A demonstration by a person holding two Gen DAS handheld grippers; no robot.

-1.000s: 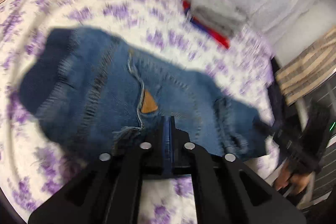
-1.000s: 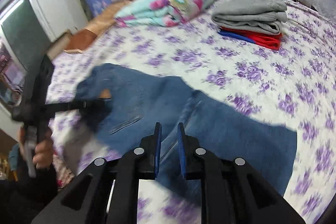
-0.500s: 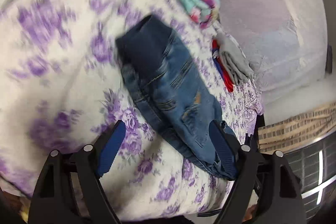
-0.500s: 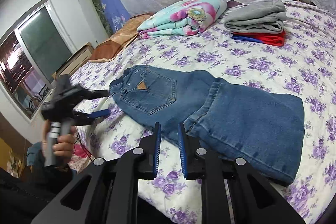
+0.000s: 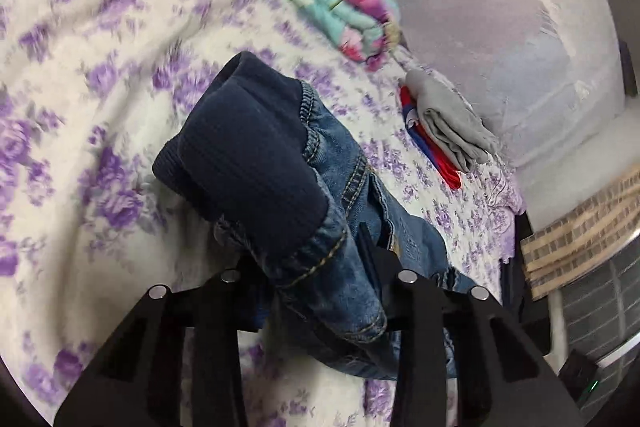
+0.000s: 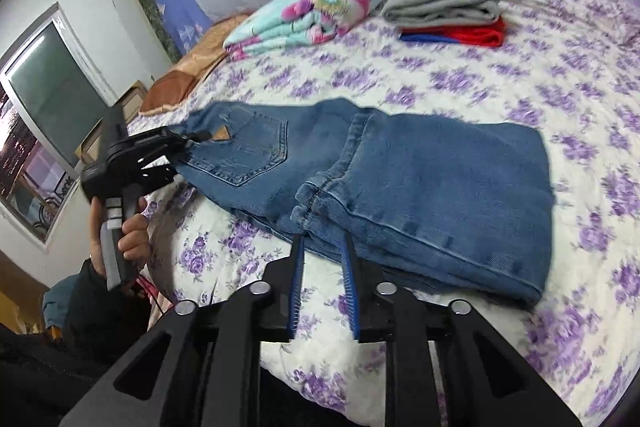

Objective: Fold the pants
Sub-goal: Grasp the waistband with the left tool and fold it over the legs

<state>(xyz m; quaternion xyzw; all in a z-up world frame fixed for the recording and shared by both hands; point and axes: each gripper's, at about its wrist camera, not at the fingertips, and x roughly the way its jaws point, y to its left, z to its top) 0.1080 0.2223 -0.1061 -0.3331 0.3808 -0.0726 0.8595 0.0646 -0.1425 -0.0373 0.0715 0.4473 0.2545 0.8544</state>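
Left hand-held gripper point(image 6: 186, 143) is clamped on the jeans' point(image 6: 400, 179) waistband at frame left; right hand-held gripper point(image 6: 322, 259), slightly parted, holds nothing.

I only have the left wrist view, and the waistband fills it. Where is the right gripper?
Observer: The right gripper is at the near edge of the jeans, its tips just short of the leg hem. The jaws are slightly apart, with nothing visibly between them.
Operator: Are the legs folded over yet?
Observer: Yes. They lie doubled back over the upper part, and the hem ends beside the back pocket.
Operator: And where on the waist is my left one?
Observer: The left gripper is at the waist edge, right next to the tan patch. I cannot tell whether it is clamped.
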